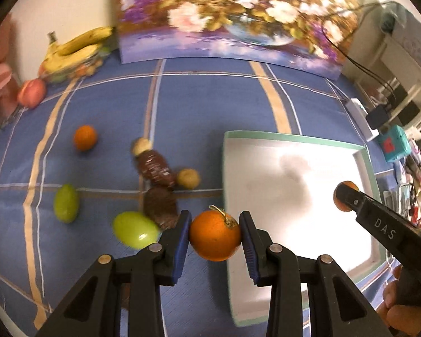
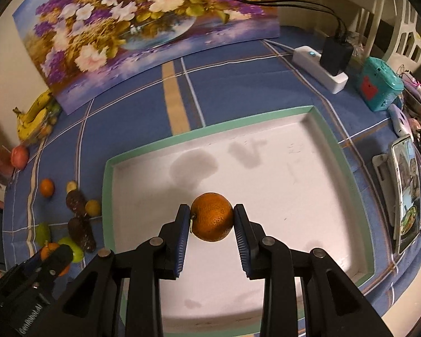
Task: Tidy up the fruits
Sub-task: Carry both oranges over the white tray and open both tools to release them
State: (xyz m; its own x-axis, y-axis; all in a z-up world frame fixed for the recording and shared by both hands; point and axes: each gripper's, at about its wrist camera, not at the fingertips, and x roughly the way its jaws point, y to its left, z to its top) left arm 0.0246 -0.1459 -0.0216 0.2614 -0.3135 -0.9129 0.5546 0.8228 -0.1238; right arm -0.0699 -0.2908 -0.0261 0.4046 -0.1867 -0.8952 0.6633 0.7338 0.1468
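My left gripper is shut on an orange with a stem, held above the blue cloth just left of the white tray. My right gripper is shut on another orange, held over the middle of the tray. On the cloth lie a third orange, two green fruits, two small yellowish fruits and two dark brown fruits. The right gripper also shows in the left wrist view, and the left gripper in the right wrist view.
Bananas and a peach lie at the far left by the wall. A flower painting leans at the back. A white power strip, a teal box and a phone sit right of the tray.
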